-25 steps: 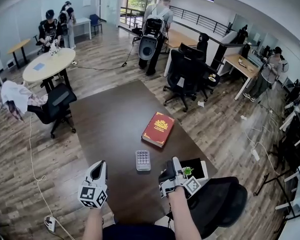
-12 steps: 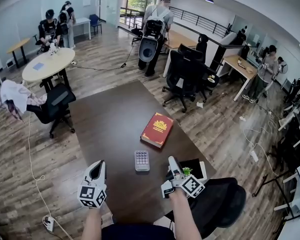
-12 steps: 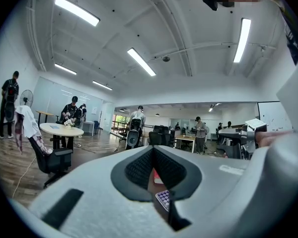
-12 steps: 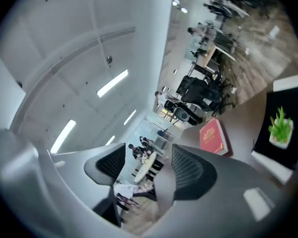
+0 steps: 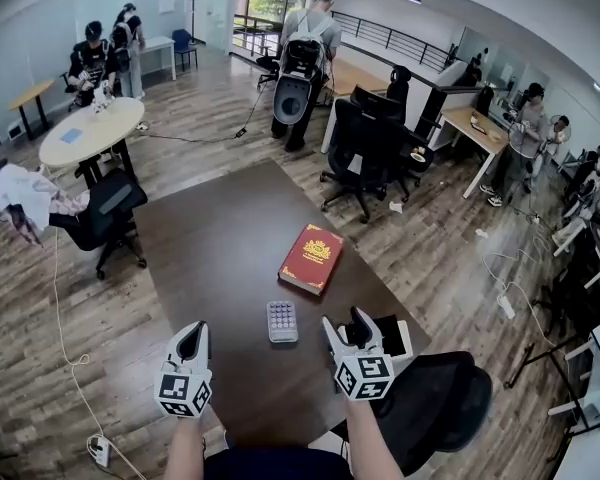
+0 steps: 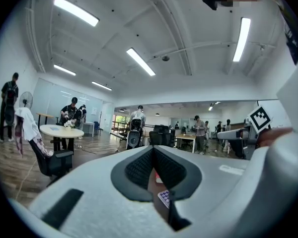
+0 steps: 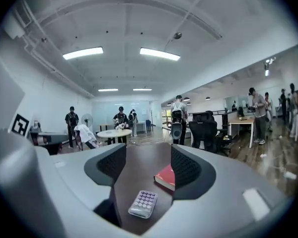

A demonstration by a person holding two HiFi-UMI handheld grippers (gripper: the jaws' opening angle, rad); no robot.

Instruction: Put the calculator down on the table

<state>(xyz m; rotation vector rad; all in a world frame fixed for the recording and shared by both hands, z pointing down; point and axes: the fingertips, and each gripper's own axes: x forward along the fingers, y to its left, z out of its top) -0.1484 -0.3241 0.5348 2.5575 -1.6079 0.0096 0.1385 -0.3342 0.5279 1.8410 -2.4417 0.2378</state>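
The grey calculator (image 5: pixel 282 321) lies flat on the dark brown table (image 5: pixel 220 258), near its front edge, with nothing touching it. My right gripper (image 5: pixel 345 323) hovers just right of it, jaws wide and closing a little, nothing between them. In the right gripper view the calculator (image 7: pixel 142 204) lies on the table below and ahead of the right gripper (image 7: pixel 148 167). My left gripper (image 5: pixel 192 343) is held left of the calculator, its fingers together and empty. In the left gripper view a corner of the calculator (image 6: pixel 164 197) shows under the left gripper (image 6: pixel 153 155).
A red book (image 5: pixel 312 257) lies beyond the calculator. A black pad with a small green plant (image 5: pixel 392 333) sits at the table's right corner. A black office chair (image 5: pixel 440 398) stands at my right, another chair (image 5: pixel 100 213) left of the table. People stand far back.
My right gripper has rolled about a quarter turn and risen a little, so its marker cube now faces up. The calculator and my left gripper have not moved.
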